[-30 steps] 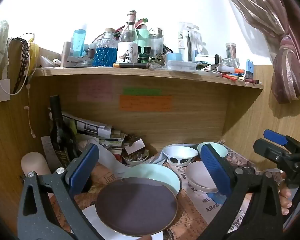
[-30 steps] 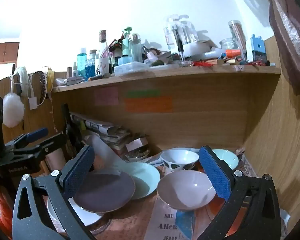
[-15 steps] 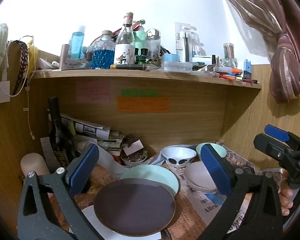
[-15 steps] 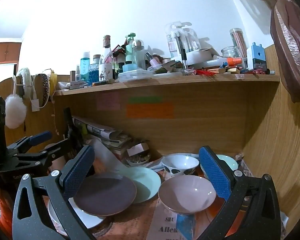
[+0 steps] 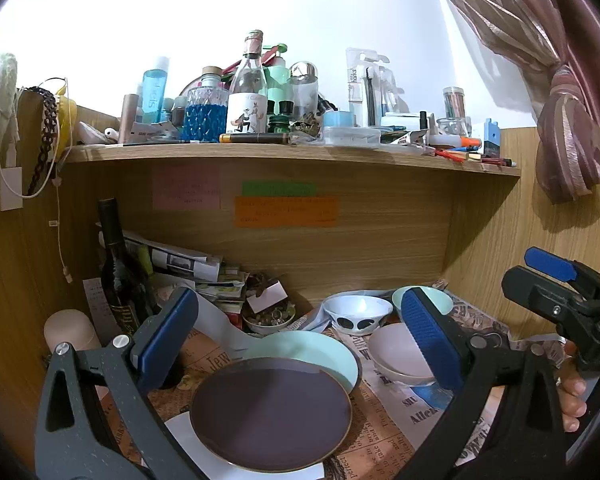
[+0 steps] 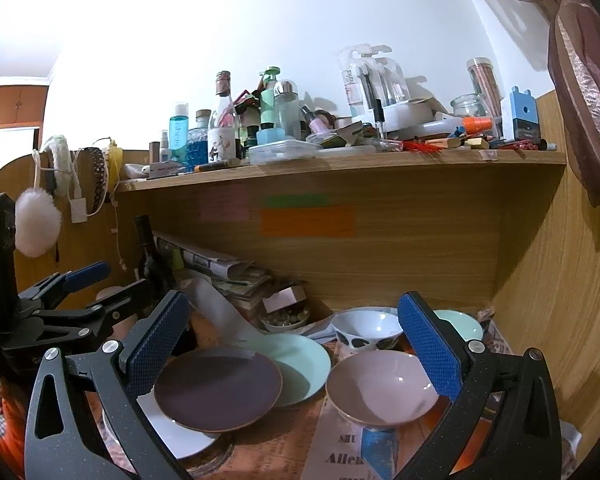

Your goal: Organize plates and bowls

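A dark purple plate lies on a white plate, overlapping a mint plate. To the right sit a pink bowl, a white bowl with black spots and a mint bowl. My left gripper hovers open above the purple plate. My right gripper is open above the plates and pink bowl, holding nothing. Each gripper also shows from the side: the left gripper, the right gripper.
Newspaper covers the desk. At the back stand a dark bottle, a paper stack and a small dish of trinkets. A cluttered shelf hangs overhead. Wooden walls close both sides; a curtain hangs right.
Both grippers have drawn back and tilted up slightly, so the dishes sit lower in both views. Nothing was grasped or moved.
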`<state>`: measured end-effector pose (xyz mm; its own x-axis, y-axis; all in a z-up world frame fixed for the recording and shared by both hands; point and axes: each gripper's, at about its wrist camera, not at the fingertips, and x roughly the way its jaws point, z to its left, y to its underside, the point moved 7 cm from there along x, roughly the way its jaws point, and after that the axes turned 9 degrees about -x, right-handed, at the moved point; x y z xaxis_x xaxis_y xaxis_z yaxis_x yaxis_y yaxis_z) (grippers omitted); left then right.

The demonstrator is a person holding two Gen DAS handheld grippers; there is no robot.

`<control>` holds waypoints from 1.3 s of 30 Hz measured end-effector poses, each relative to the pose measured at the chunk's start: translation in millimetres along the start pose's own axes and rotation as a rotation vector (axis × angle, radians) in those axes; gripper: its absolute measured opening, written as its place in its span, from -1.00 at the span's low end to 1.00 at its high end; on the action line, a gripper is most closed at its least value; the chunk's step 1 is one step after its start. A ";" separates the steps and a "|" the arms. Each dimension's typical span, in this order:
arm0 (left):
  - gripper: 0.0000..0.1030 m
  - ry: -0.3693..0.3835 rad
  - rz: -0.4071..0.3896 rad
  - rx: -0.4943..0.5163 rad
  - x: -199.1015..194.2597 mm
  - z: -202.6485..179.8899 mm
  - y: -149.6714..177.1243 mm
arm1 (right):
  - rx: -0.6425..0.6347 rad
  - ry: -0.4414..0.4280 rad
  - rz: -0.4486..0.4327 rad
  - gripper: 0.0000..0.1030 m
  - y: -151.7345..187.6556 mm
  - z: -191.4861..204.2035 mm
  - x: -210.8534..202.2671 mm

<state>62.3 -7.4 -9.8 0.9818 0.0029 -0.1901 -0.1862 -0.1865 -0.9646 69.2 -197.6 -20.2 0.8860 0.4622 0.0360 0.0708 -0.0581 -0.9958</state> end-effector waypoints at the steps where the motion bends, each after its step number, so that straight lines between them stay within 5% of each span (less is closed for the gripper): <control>1: 1.00 0.001 0.000 0.000 -0.1 0.1 -0.1 | -0.002 0.000 -0.001 1.00 -0.1 0.4 0.0; 39: 1.00 0.003 0.002 -0.001 -1.1 -5.0 4.2 | 0.015 0.008 -0.002 1.00 -0.6 -1.0 1.1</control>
<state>60.6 -13.1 -12.7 0.9814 -0.0005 -0.1918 -0.1885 -0.1870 -0.9641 70.6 -197.9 -19.4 0.8897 0.4550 0.0385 0.0657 -0.0441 -0.9969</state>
